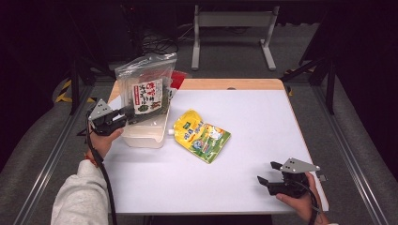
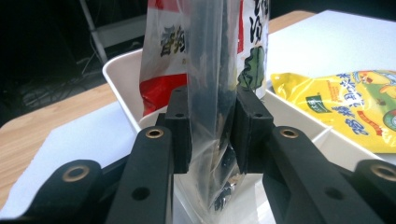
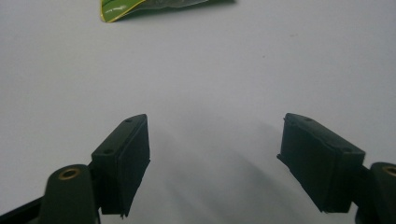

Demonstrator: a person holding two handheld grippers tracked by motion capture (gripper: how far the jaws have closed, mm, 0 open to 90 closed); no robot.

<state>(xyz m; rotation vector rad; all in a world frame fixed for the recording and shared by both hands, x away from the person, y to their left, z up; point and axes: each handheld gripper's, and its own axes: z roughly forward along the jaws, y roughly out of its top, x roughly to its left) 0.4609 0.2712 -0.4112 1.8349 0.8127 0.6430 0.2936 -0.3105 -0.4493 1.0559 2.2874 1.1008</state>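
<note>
A clear bag of dark dried food (image 1: 145, 89) with a red and white label stands upright in a white bin (image 1: 145, 136) at the table's back left. My left gripper (image 1: 133, 115) reaches in from the left and is shut on the bag's lower edge. In the left gripper view both pads press the clear film of the bag (image 2: 210, 70) over the bin's rim (image 2: 119, 79). A yellow and green pouch (image 1: 202, 136) lies flat just right of the bin. My right gripper (image 1: 267, 172) hovers open near the front right edge, with nothing between its fingers (image 3: 126, 158).
The white table top (image 1: 244, 112) has a wooden strip (image 1: 225, 84) along its far edge. A red packet (image 1: 178, 77) peeks out behind the bag. A grey metal frame (image 1: 232, 28) stands on the floor beyond the table. The pouch's green corner (image 3: 121, 7) lies ahead of the right gripper.
</note>
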